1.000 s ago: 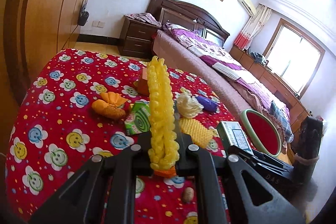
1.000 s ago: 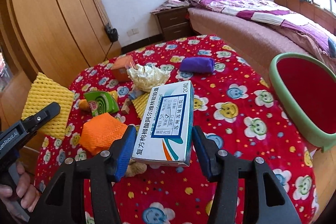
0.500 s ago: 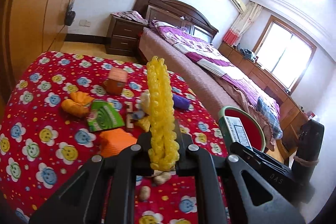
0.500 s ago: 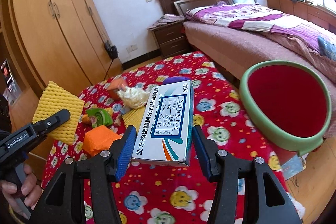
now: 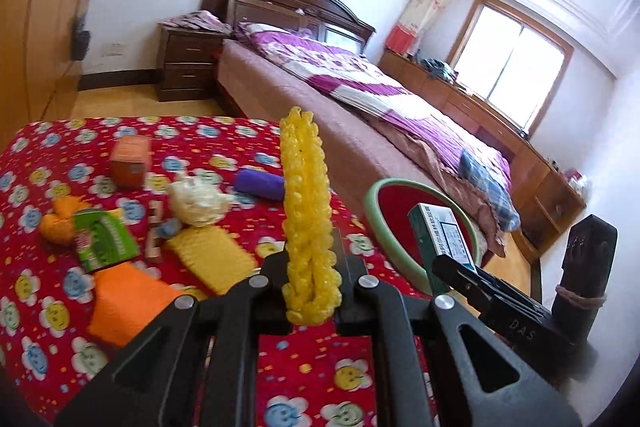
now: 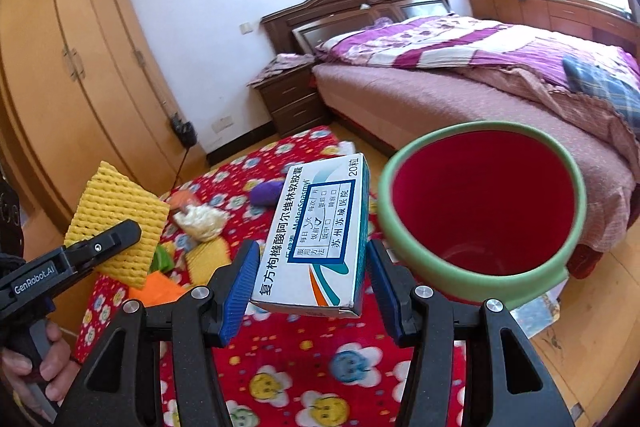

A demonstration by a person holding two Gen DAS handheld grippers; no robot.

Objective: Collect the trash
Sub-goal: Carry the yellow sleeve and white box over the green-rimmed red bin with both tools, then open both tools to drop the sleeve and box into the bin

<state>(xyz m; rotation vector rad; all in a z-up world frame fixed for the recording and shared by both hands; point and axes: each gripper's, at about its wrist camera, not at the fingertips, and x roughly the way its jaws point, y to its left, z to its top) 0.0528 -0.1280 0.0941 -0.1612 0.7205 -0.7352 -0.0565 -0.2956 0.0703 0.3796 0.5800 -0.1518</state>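
Observation:
My left gripper [image 5: 310, 283] is shut on a yellow foam net sleeve [image 5: 306, 211], held upright above the red flowered tablecloth [image 5: 52, 291]; it also shows in the right wrist view [image 6: 120, 223]. My right gripper [image 6: 312, 279] is shut on a white and blue medicine box [image 6: 320, 239], held just left of the red bin with a green rim [image 6: 404, 259]. The bin [image 5: 376, 223] stands off the table's right edge. The box [image 5: 440, 231] shows in front of it in the left wrist view.
On the cloth lie an orange foam piece [image 5: 124, 299], a yellow foam net [image 5: 212, 255], a green packet [image 5: 104, 239], a white crumpled wad [image 5: 196, 199], a purple roll [image 5: 260, 185] and an orange box [image 5: 130, 163]. A bed [image 5: 380, 115] stands behind.
Both grippers have swung right toward the bin with their loads. The bin now looms larger and closer to the medicine box. Grips are unchanged.

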